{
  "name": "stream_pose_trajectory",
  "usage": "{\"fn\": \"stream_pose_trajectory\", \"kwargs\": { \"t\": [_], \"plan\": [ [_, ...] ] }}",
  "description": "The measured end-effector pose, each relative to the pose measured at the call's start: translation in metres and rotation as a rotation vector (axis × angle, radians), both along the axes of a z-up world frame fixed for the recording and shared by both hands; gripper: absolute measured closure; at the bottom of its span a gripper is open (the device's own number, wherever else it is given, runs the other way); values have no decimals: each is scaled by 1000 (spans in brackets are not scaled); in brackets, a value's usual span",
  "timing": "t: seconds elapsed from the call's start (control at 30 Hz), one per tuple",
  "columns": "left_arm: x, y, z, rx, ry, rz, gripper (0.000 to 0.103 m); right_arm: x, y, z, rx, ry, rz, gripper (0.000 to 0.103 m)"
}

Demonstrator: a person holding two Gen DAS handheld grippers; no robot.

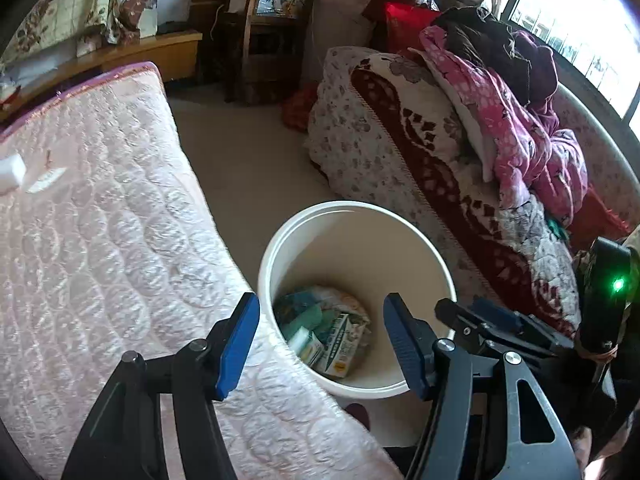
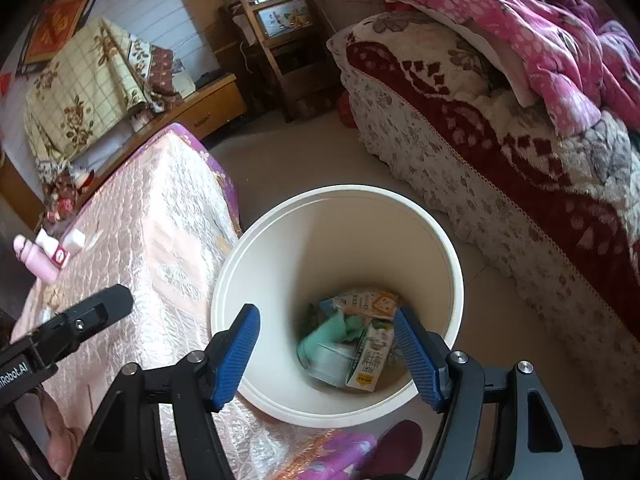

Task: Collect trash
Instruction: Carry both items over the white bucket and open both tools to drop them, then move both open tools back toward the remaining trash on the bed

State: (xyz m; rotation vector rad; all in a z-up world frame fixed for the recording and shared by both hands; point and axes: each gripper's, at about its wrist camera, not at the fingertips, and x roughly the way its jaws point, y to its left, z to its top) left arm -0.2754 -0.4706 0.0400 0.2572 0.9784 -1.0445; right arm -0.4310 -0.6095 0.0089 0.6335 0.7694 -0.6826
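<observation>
A white round bin stands on the floor between a mattress and a bed, and in the right wrist view the bin is seen from above. At its bottom lies trash: drink cartons, green wrappers and crumpled paper. My left gripper hovers over the bin's near rim, open, with nothing between its blue pads. My right gripper hangs open over the bin's mouth, also empty. The two grippers are side by side; the right one's fingers show at the left view's right edge.
A pink quilted mattress borders the bin on the left; a pink bottle and small white items lie on it. A bed piled with blankets is on the right. A wooden shelf stands at the back, across bare floor.
</observation>
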Motion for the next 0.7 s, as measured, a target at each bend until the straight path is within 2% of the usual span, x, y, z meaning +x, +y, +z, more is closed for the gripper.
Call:
{"fn": "stream_pose_trajectory", "kwargs": {
  "t": [0.33, 0.7],
  "plan": [
    [6, 29, 6, 20, -83, 56, 38, 7, 11, 6, -45, -3, 31, 30],
    [29, 102, 25, 14, -163, 165, 38, 36, 57, 30, -187, 39, 127, 30]
  ]
}}
